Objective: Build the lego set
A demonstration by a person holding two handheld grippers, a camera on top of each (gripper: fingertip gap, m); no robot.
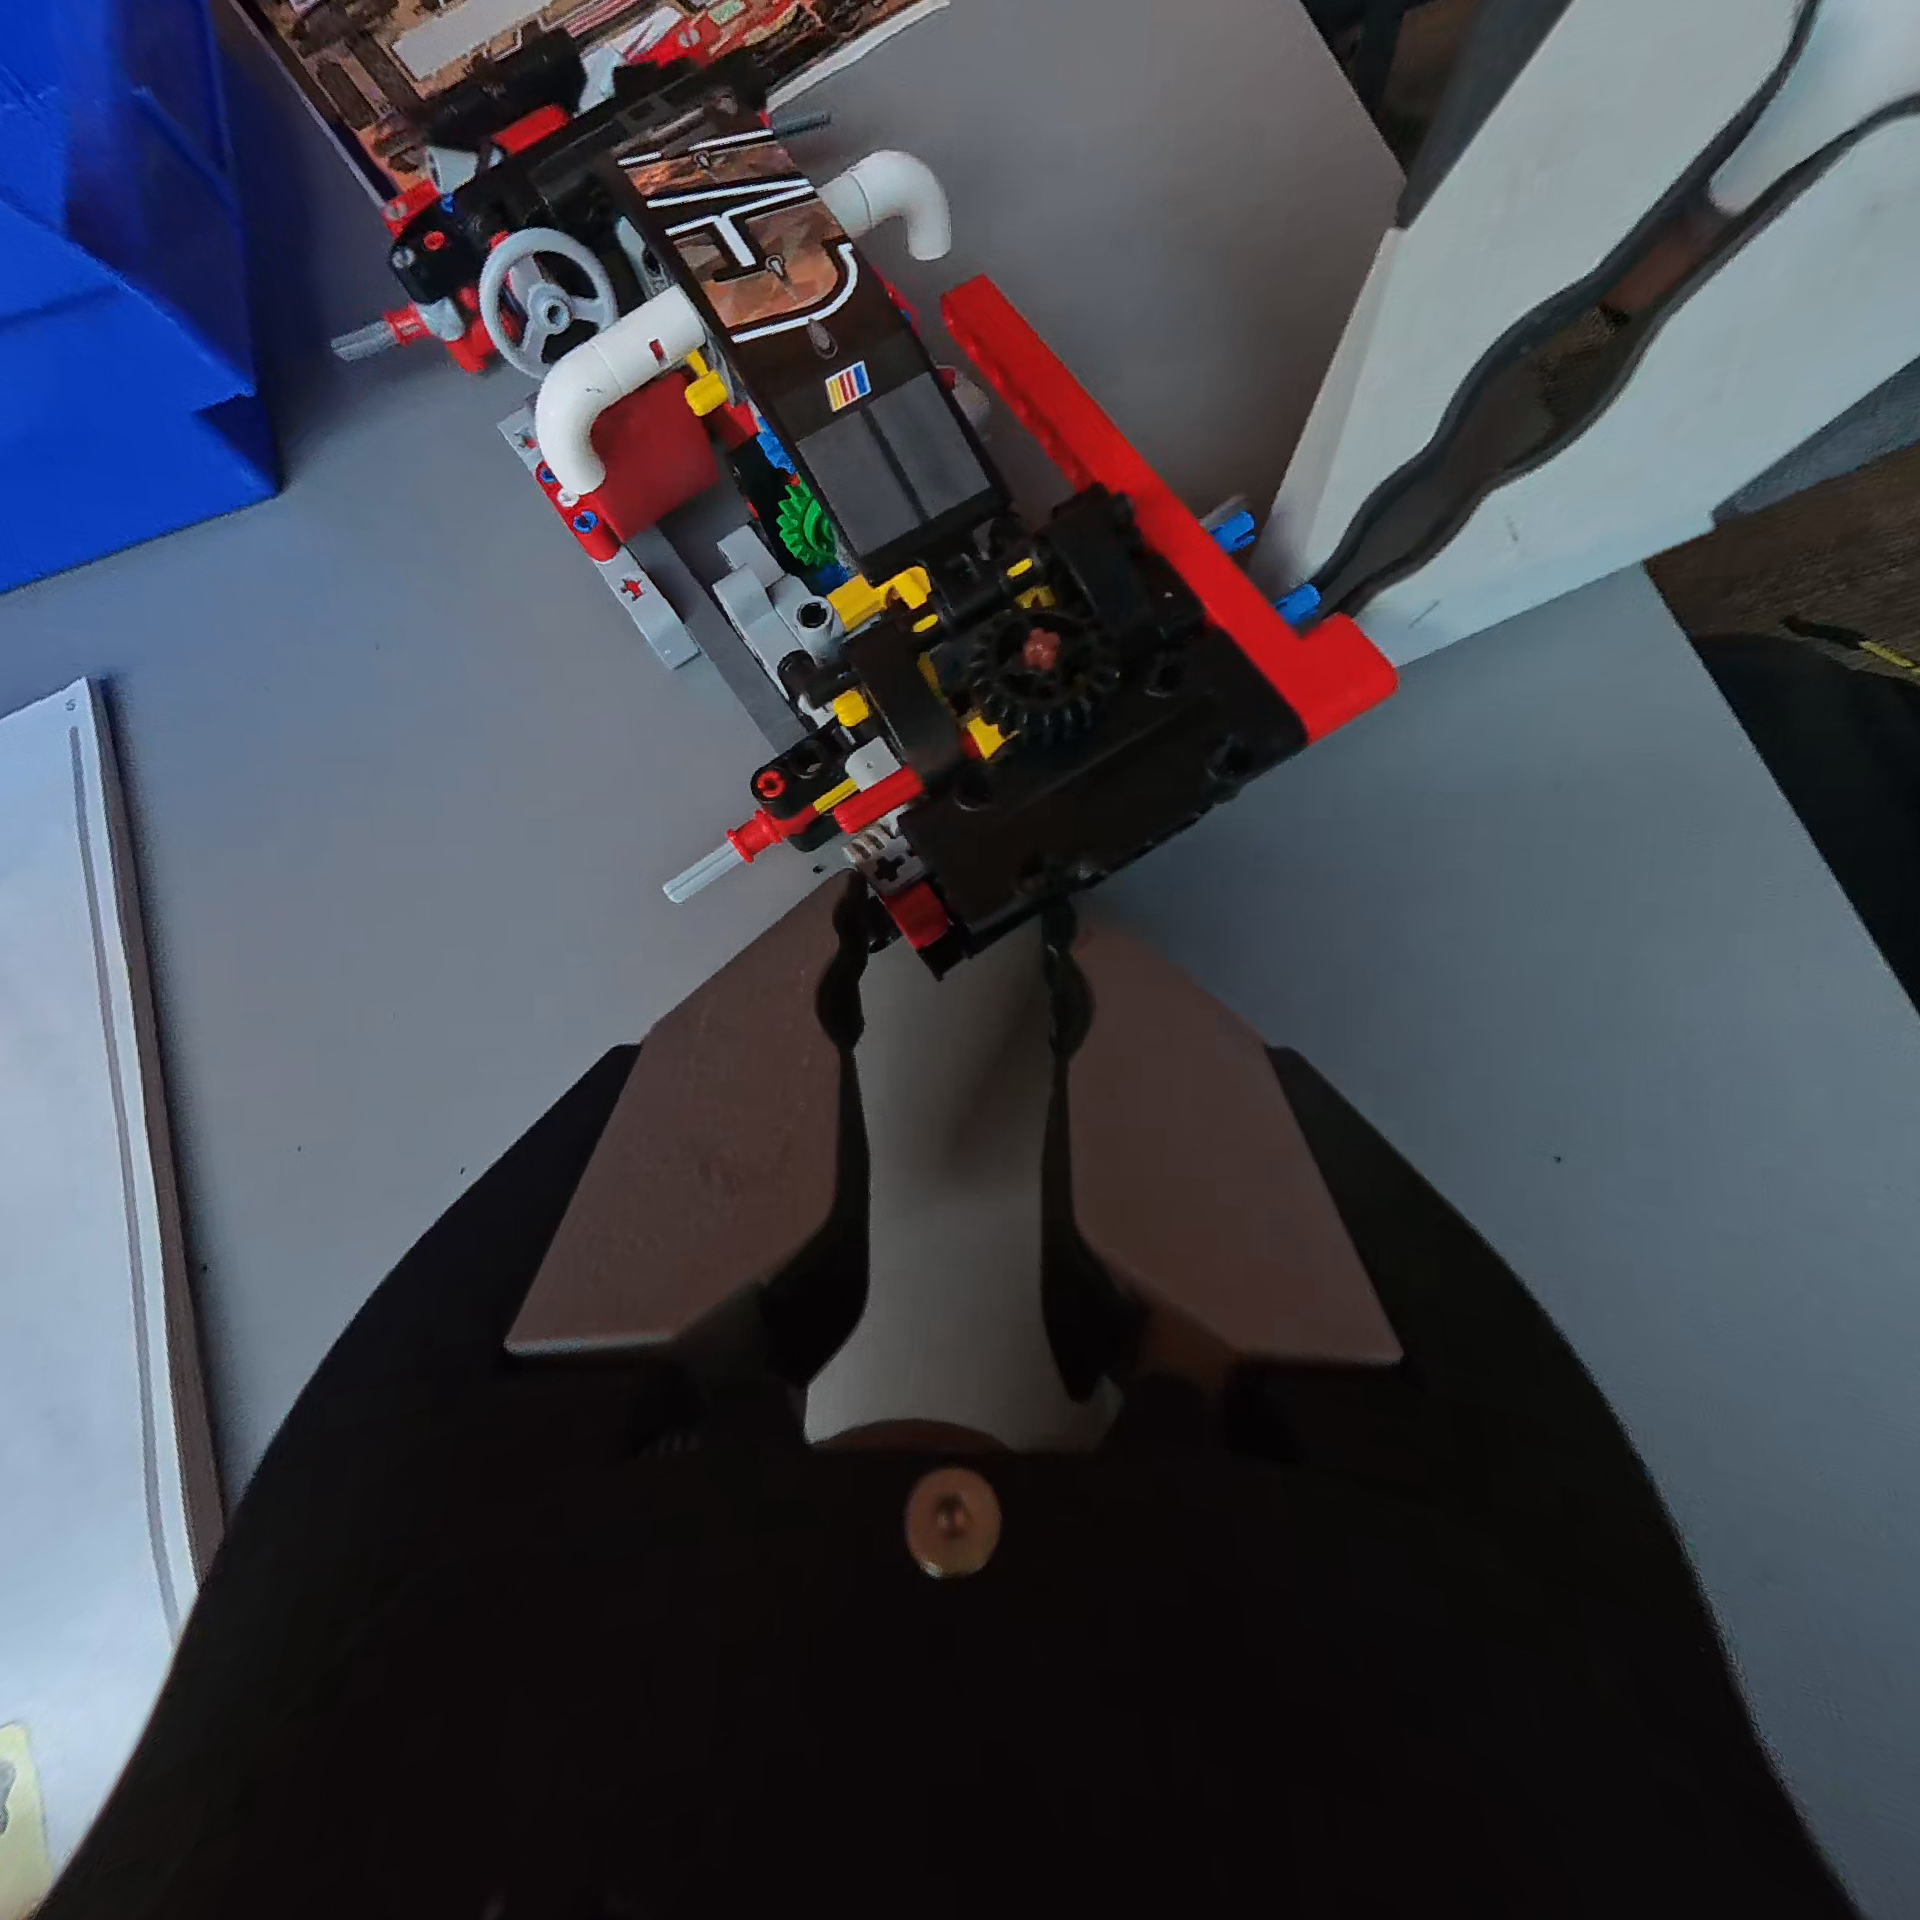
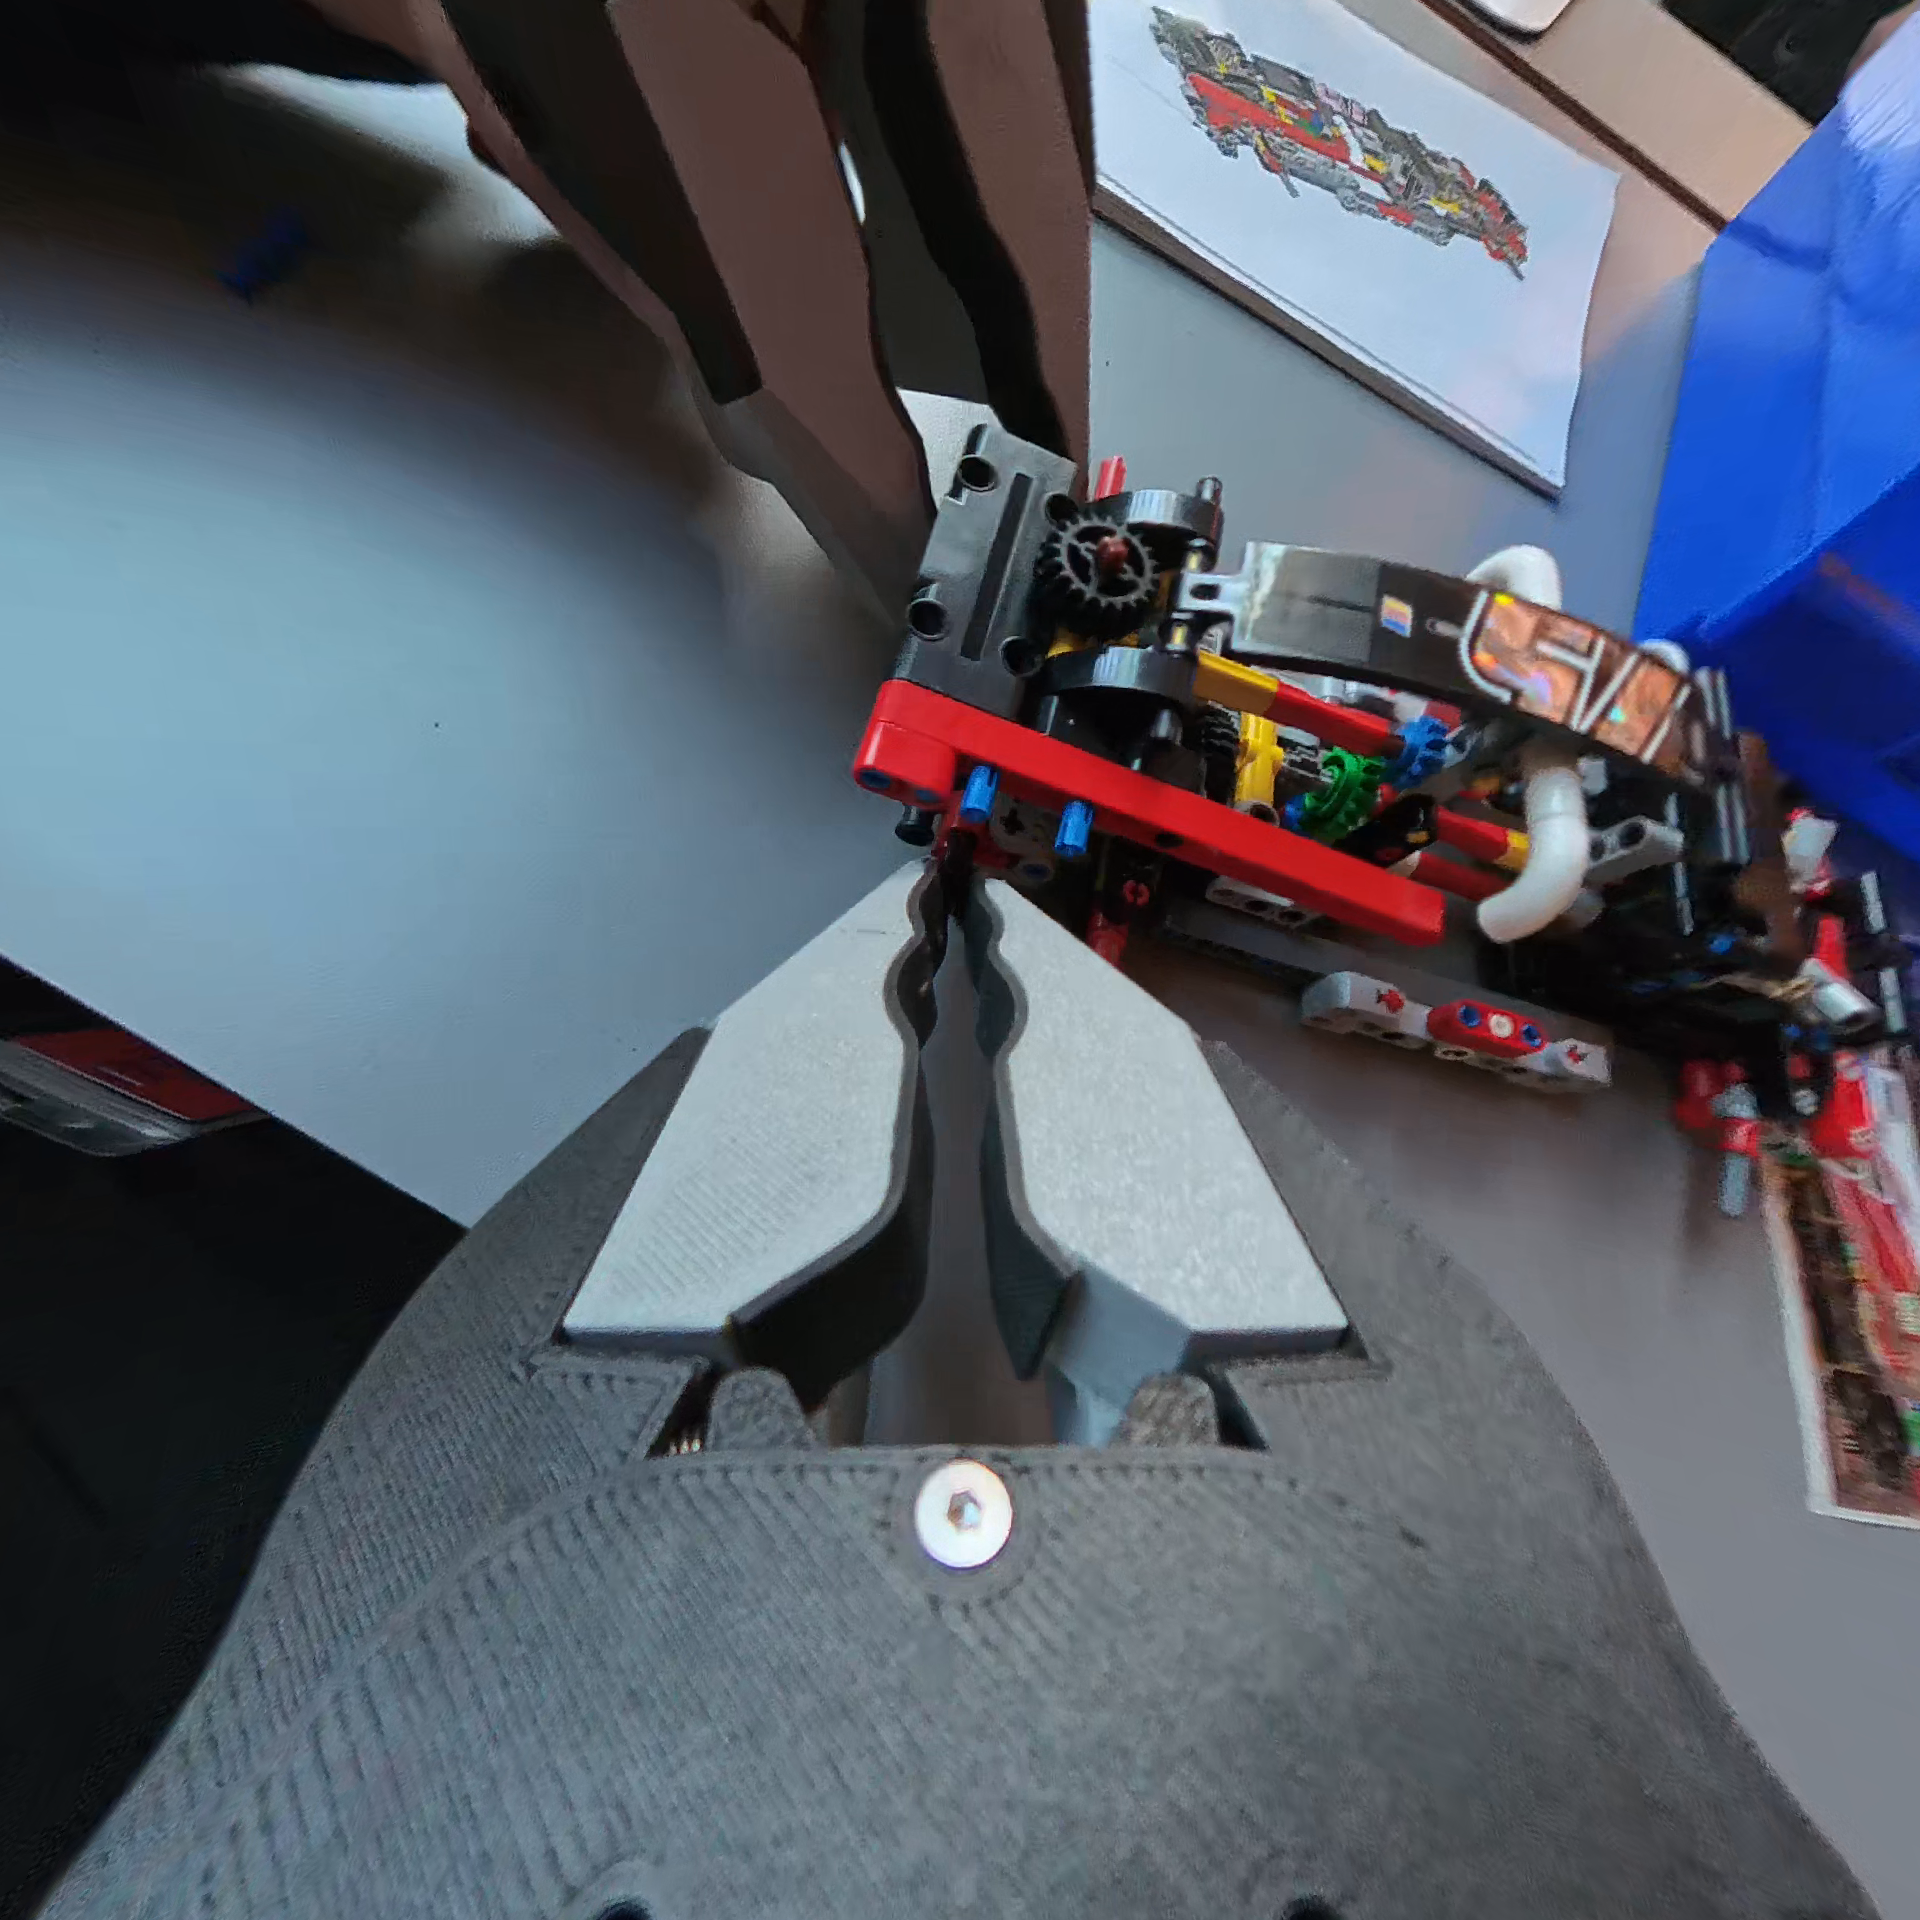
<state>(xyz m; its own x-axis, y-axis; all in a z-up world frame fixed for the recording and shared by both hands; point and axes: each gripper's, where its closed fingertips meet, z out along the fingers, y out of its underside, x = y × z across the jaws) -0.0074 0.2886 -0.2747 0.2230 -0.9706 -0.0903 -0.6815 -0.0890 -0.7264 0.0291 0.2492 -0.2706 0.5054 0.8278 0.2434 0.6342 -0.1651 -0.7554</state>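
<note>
A toy car chassis built of plastic bricks (image 1: pixel 894 436), with a long red beam, black frame, gears and white pipes, stands on the grey table (image 1: pixel 416 935). My left gripper (image 1: pixel 956 914) has its brown fingers on either side of the black rear block's corner and presses on it. In the right wrist view the brown fingers (image 2: pixel 831 436) come down from above onto that block (image 2: pixel 977 561). My right gripper (image 2: pixel 951 883) is shut, with its tips against the chassis corner under the red beam (image 2: pixel 1143 810). Its pale finger also shows in the left wrist view (image 1: pixel 1507 260).
A blue bin (image 1: pixel 114 312) stands beyond the chassis and also shows in the right wrist view (image 2: pixel 1818 416). An instruction booklet (image 2: pixel 1403 260) lies near it. A loose grey and red beam (image 2: pixel 1455 1023) and a printed sheet (image 2: pixel 1860 1299) lie at the right.
</note>
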